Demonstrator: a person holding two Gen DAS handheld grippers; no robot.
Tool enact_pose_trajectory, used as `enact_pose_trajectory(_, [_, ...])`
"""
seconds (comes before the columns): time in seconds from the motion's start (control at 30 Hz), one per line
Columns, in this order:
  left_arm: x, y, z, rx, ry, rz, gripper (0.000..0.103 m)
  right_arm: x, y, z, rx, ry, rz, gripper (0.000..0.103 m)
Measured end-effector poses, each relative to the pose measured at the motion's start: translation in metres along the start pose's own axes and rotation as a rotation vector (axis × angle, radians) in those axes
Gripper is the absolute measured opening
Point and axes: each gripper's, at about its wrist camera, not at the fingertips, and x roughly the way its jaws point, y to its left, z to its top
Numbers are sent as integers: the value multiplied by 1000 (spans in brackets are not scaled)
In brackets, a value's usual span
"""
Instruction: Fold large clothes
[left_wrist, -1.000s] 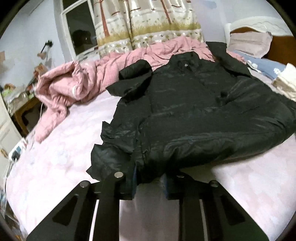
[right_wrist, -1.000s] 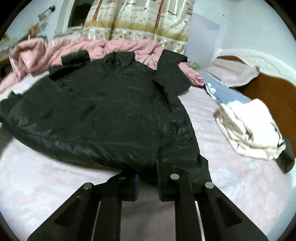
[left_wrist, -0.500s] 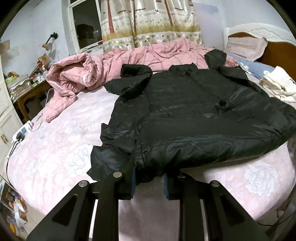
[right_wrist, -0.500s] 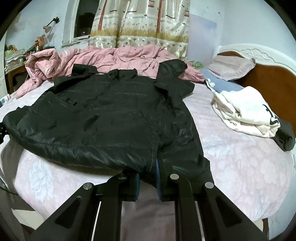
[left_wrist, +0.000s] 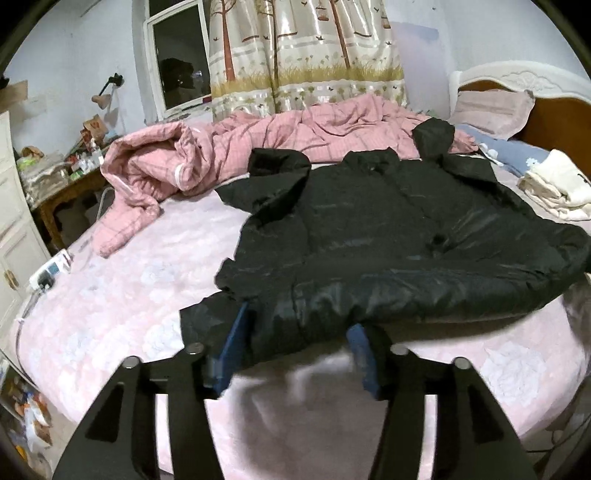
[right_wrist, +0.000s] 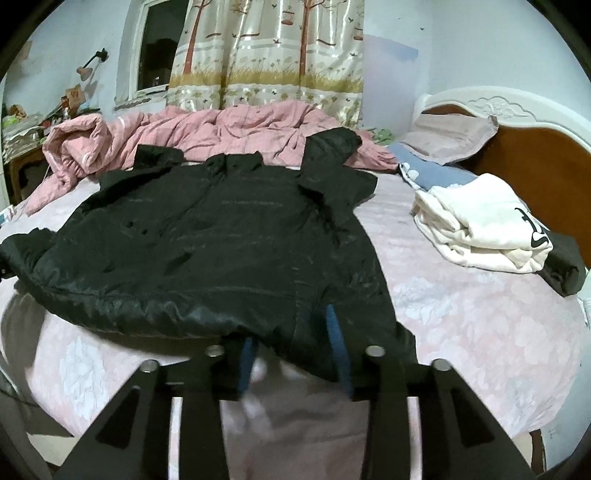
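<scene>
The jacket (left_wrist: 388, 240) lay spread on the bed (left_wrist: 129, 295), collar far, hem near; both tongs, left (left_wrist: 295, 354) and right (right_wrist: 291, 354), were opening, hem loose between the jaws, equally near.

jacket (left_wrist: 388, 236): black, spread flat on bed (left_wrist: 122, 314); hem between the jaws
left gripper (left_wrist: 297, 350): jaws opening (pads off the cloth)

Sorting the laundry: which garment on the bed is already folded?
The white sweatshirt near the headboard, a compact folded bundle; the black jacket lies spread flat.
</scene>
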Motion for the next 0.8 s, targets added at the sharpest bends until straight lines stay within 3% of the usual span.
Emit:
enact_pose_trajectory(0.23, [31, 1, 43, 62, 28, 42, 67, 18, -10, 45, 20, -8, 16, 63])
enact_pose_trajectory(0.4, [82, 1, 71, 69, 75, 48, 70, 66, -7, 80, -24, 28, -8, 66])
enact_pose_trajectory(0.7, [151, -1, 71, 34, 121, 0, 70, 141, -15, 83, 15, 92, -11, 74])
enact_pose_trajectory(0.8, [158, 7, 70, -30, 97, -38, 70, 149, -19, 80, 34, 85, -35, 84])
